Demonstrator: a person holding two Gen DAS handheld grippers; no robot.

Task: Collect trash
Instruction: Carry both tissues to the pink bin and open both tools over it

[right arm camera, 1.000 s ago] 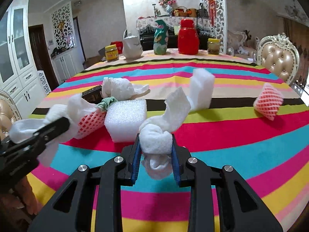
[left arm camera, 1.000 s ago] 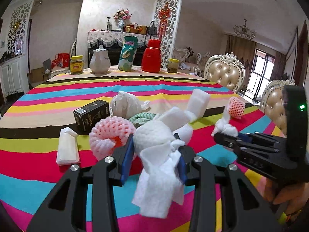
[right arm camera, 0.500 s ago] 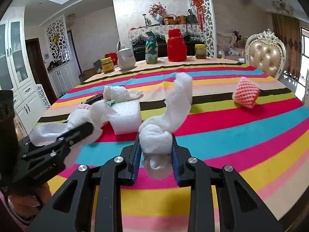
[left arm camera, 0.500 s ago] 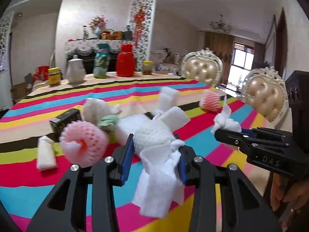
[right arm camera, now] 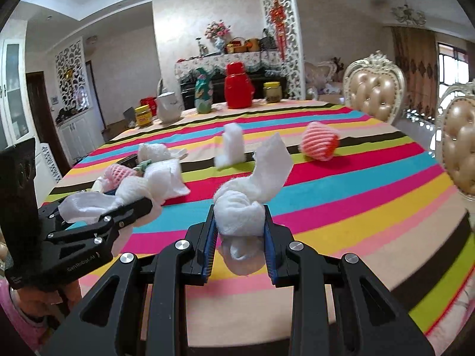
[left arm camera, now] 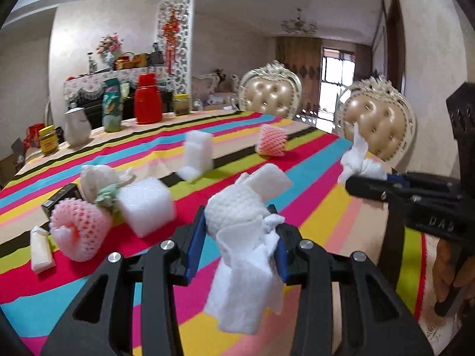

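Observation:
My left gripper (left arm camera: 240,246) is shut on a white foam net with a crumpled tissue (left arm camera: 243,237) and holds it above the near table edge. My right gripper (right arm camera: 239,237) is shut on a wad of white tissue (right arm camera: 240,210), also held above the near edge. The right gripper also shows in the left wrist view (left arm camera: 365,184), the left one in the right wrist view (right arm camera: 118,210). On the striped tablecloth (right arm camera: 341,195) lie a pink foam net (left arm camera: 78,227), a white foam block (left arm camera: 145,204), a red foam net (right arm camera: 319,144), an upright foam piece (right arm camera: 233,145), a tissue ball (left arm camera: 96,179).
A black box (left arm camera: 61,200) and a folded white packet (left arm camera: 40,249) lie at the left. A red jug (right arm camera: 237,84), green bottle (right arm camera: 203,95), white teapot (right arm camera: 167,106) and jars (right arm camera: 142,115) stand at the far edge. Padded chairs (left arm camera: 377,124) stand to the right.
Both grippers have pulled back toward the near table edge and swung right, each still holding its trash. The table items now look farther away.

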